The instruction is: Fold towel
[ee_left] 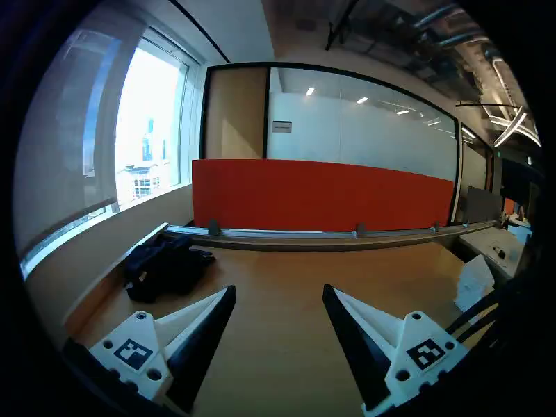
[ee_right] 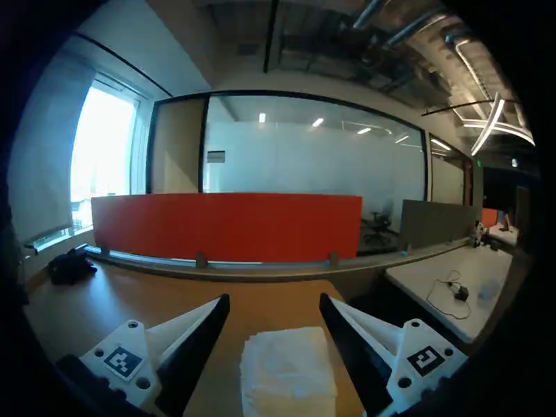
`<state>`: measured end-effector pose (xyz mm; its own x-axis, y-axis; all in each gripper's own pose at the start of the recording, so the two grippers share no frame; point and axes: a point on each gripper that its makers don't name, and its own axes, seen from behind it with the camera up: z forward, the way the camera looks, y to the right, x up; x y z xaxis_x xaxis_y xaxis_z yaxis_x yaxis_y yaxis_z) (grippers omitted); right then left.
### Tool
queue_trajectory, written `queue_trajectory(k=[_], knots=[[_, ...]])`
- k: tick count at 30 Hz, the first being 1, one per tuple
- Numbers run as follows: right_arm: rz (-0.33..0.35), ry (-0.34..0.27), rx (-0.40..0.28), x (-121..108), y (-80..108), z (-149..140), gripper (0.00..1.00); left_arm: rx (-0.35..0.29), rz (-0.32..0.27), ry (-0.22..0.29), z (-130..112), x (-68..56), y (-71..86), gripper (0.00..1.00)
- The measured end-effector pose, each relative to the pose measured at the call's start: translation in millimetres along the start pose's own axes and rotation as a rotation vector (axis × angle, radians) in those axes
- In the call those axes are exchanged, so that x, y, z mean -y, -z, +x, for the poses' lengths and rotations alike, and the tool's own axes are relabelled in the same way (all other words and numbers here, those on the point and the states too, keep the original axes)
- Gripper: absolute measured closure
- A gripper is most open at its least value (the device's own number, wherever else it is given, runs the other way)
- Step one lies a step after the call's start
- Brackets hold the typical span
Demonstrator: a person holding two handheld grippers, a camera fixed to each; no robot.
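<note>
A wooden desk (ee_left: pixel 292 264) is seen in an office, closed at its far edge by a red divider (ee_left: pixel 320 194) with glass walling behind it. A window (ee_left: pixel 146 139) is noted to the left of the divider. A dark bundle (ee_left: pixel 167 267), bag or cloth not resolved, is recorded on the desk in front of the divider's left end. Past the divider's right end, in the right gripper view, a white desk (ee_right: pixel 452 271) with a cable (ee_right: pixel 452 286) is observed.

The towel (ee_right: pixel 288 368) is white, with a quilted texture. It is folded into a compact, roughly square stack with layered edges, and lies flat on the wooden desk on the near side of the divider, toward its right end.

The left gripper (ee_left: pixel 278 288) is held level, pointed at the divider. Its fingers are spread wide and nothing is held; bare desk is seen between them.

The right gripper (ee_right: pixel 273 297) is likewise aimed at the divider and spread wide. The towel is seen low between its fingers and is not gripped.
</note>
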<state>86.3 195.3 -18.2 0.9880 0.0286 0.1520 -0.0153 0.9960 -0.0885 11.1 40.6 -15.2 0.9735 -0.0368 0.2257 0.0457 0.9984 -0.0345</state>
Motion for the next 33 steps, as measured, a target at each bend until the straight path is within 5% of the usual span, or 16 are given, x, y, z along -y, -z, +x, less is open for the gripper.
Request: queue_trajectory(k=[10,33], knots=[[0.01,0.029,-0.037,40,2.3,22,0.0,-0.035,0.008,0.018,7,11.5,-4.3,0.07],[0.097,0.032,-0.071,195,-9.2,31,0.0,-0.077,-0.029,0.042,20,30.2,-13.8,0.07]])
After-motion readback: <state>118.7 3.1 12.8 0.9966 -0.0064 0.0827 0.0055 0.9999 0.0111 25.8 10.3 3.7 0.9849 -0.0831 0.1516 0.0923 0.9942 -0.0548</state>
